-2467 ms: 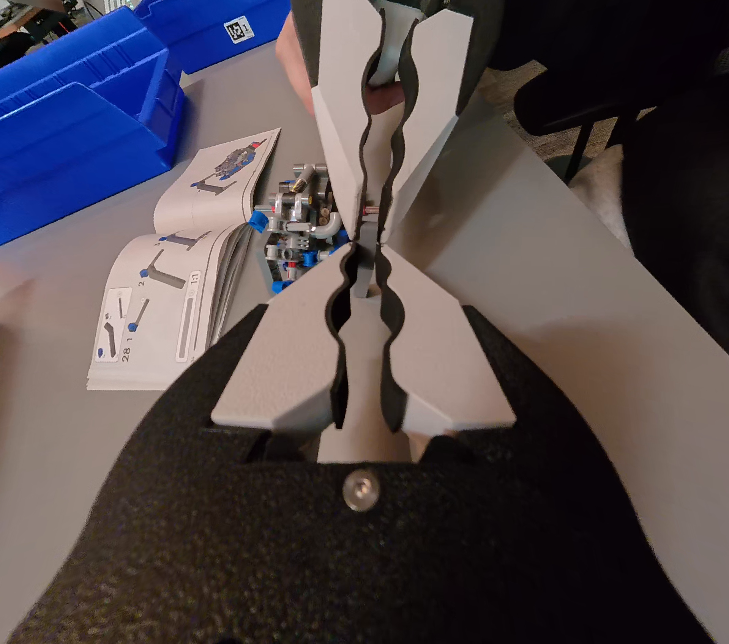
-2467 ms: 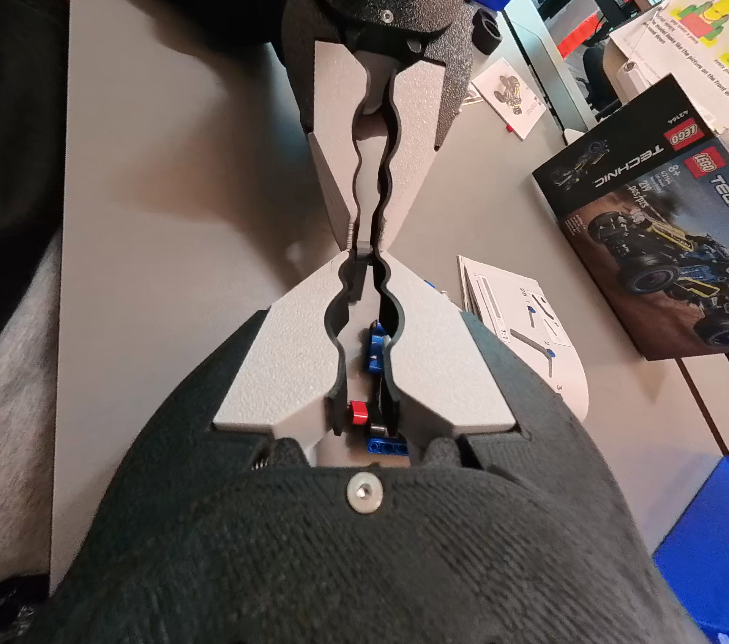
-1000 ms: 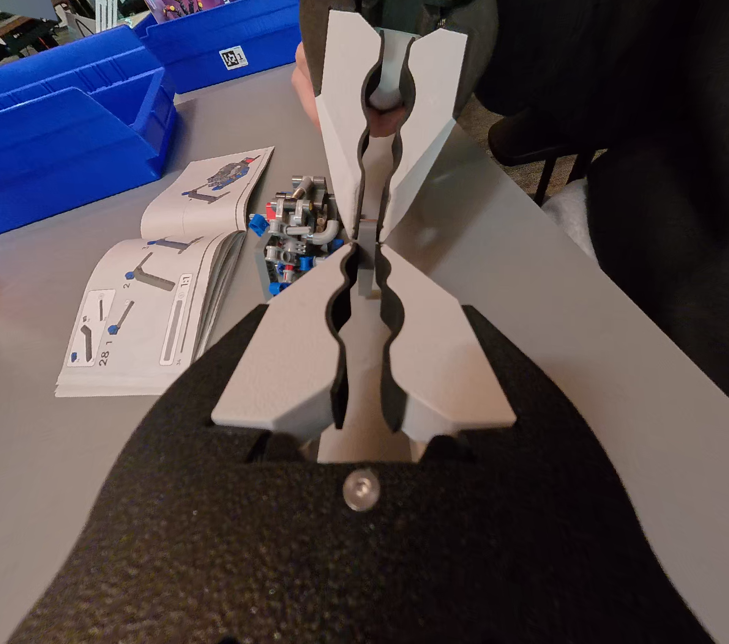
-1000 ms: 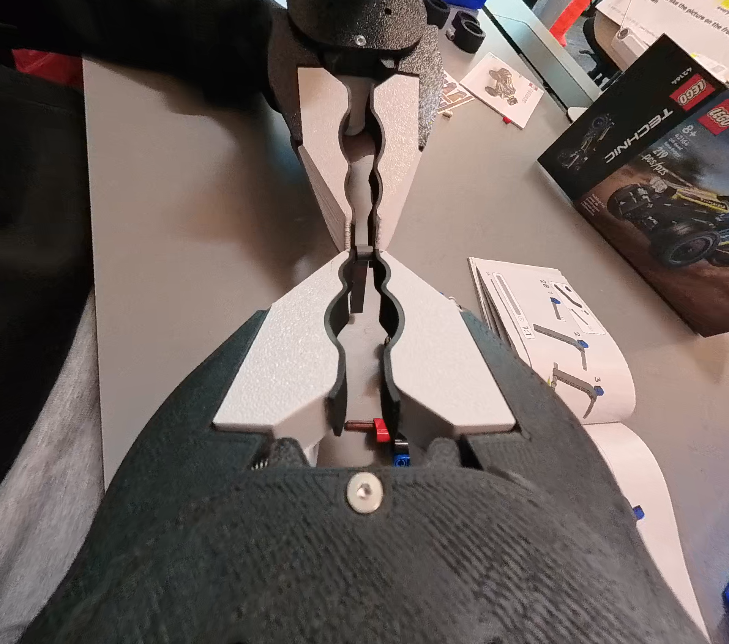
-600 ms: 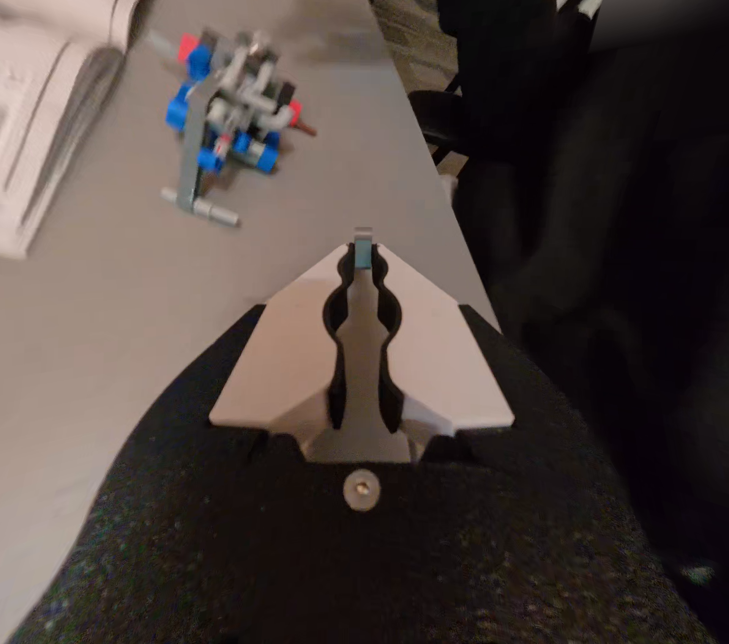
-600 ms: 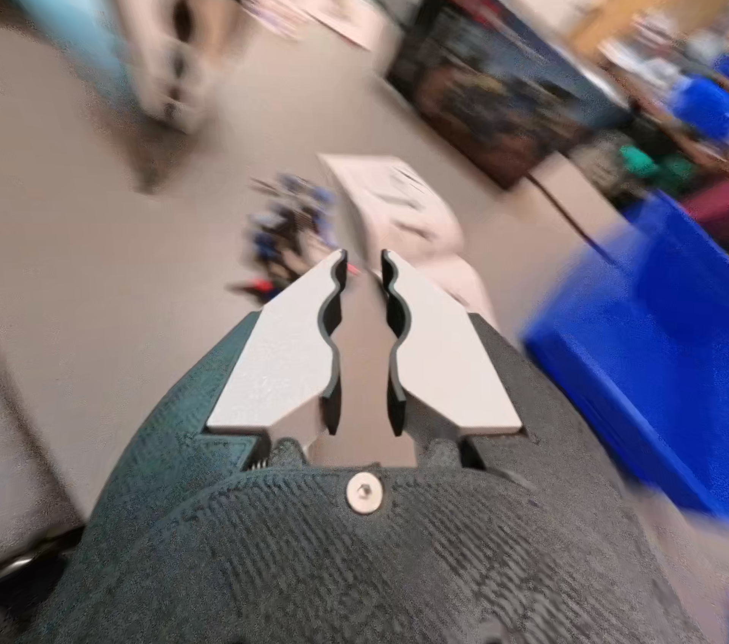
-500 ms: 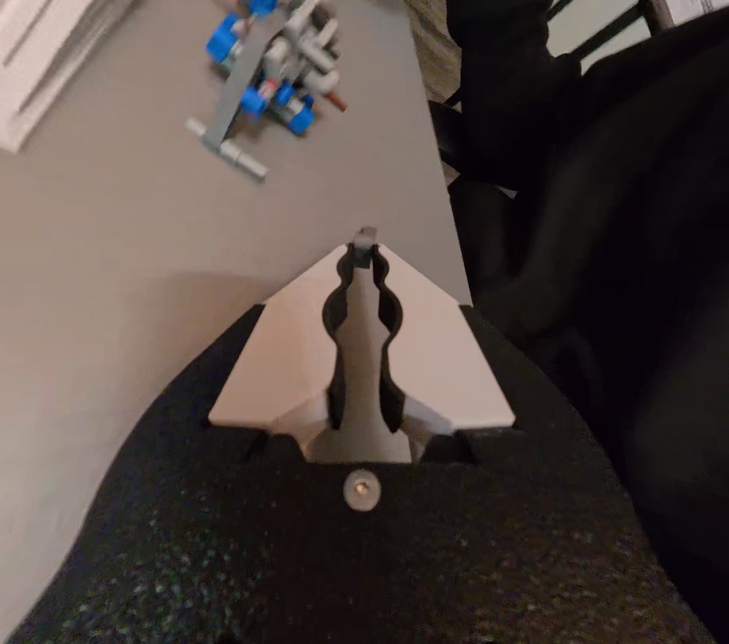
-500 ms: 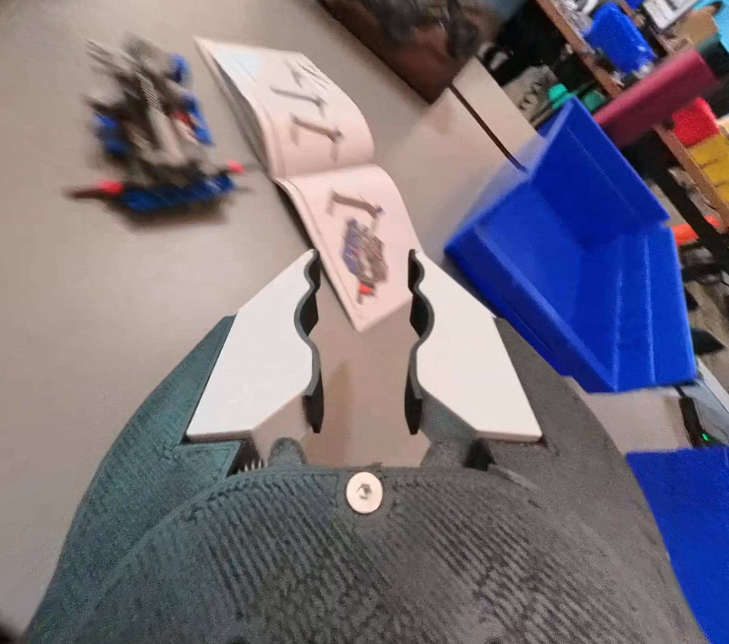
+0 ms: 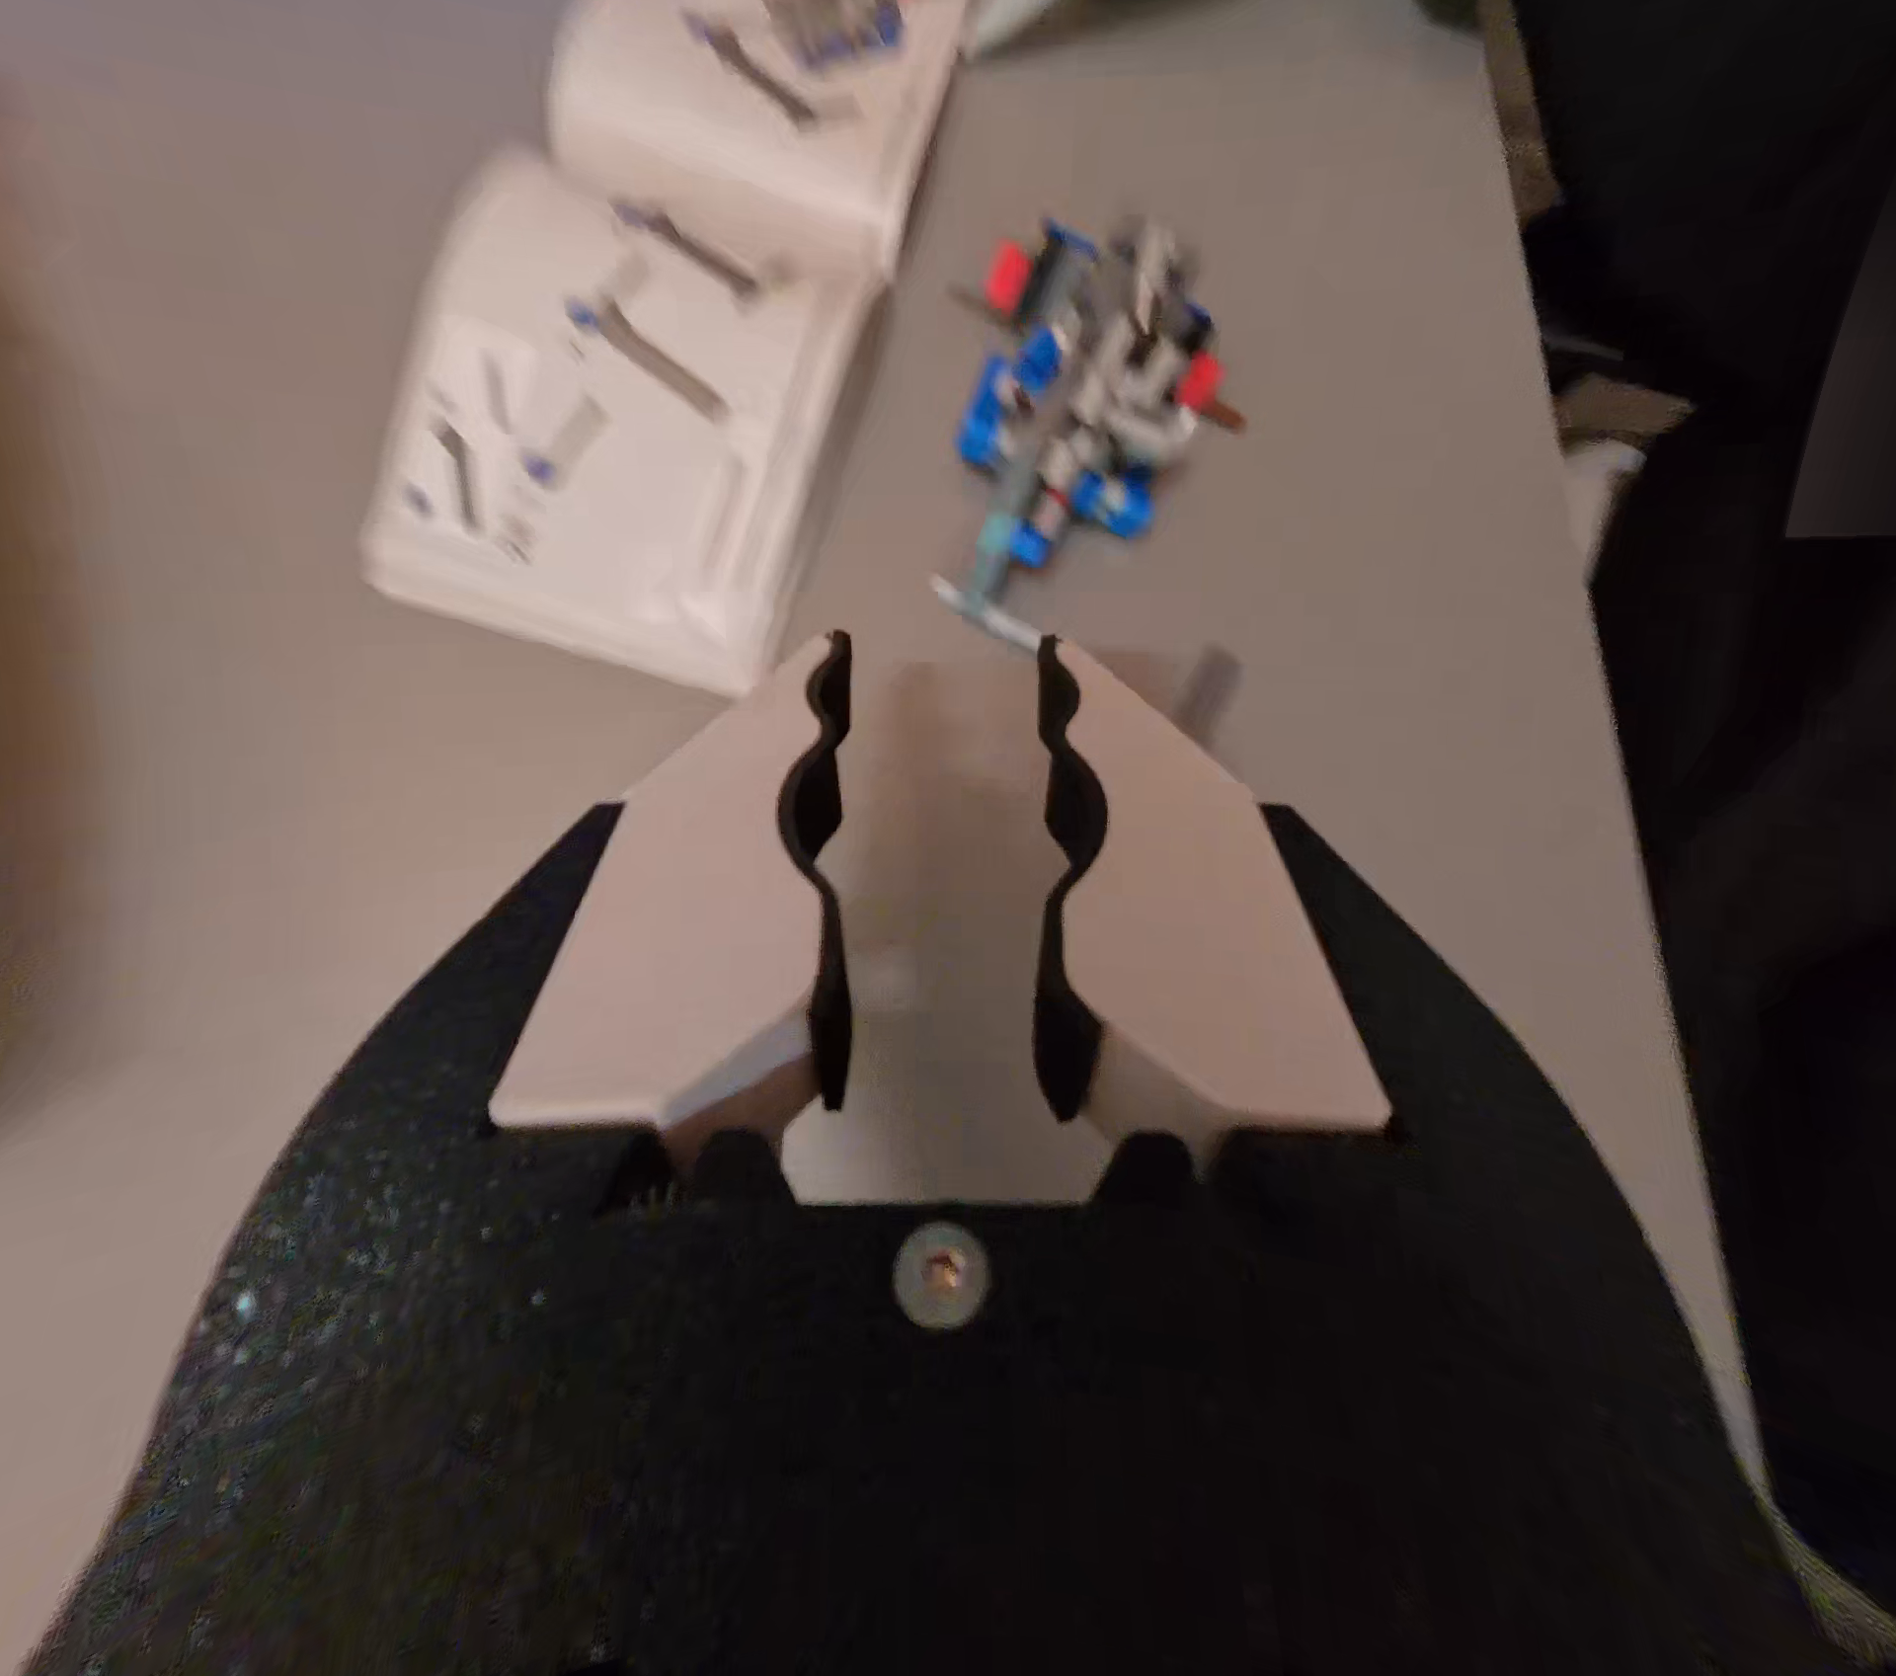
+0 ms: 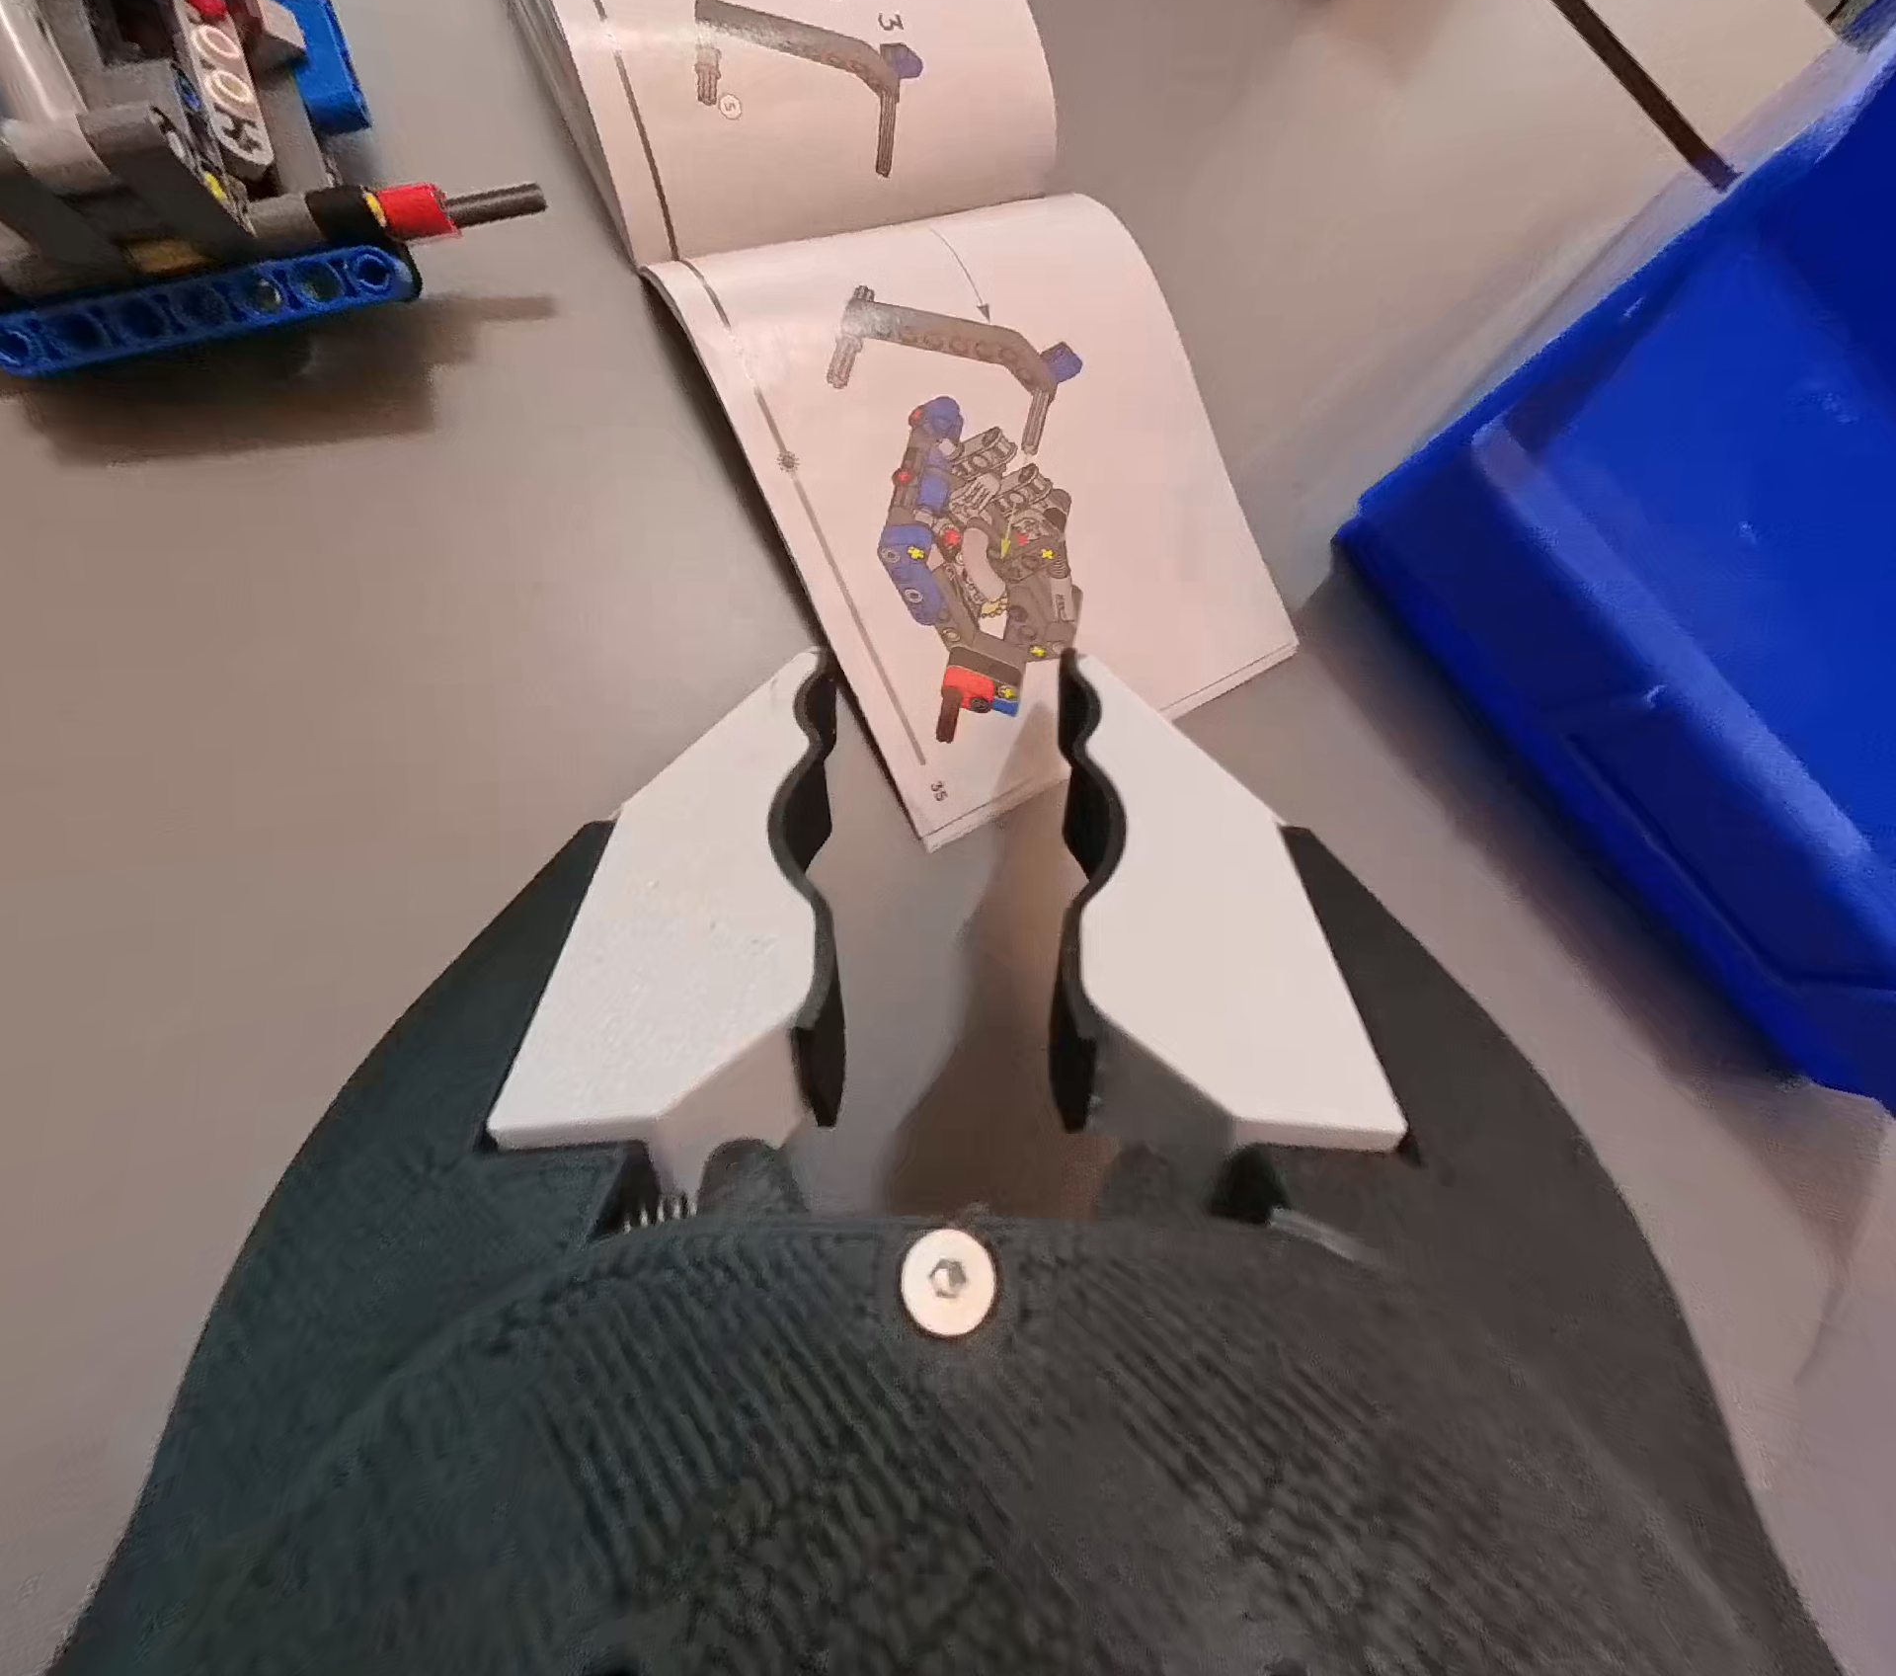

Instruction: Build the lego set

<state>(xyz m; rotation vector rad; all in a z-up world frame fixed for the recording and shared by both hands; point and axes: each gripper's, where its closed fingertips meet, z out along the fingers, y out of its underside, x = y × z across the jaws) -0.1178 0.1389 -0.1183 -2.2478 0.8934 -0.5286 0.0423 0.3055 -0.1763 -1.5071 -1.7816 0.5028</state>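
On the worktop [image 10: 308, 601], an open instruction booklet [image 10: 923, 395] lies between a part-built brick model [image 10: 174, 129] at left and a storage bin [image 10: 1693, 549] at right, with the right claw [image 10: 942, 662] over the booklet's near corner.

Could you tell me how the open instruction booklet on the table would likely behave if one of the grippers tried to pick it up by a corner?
The instruction booklet would probably flop: its thin pages already bow upward from the spine. It looks light, so it may slide on the smooth grey table before lifting. Loose pages could fan apart.
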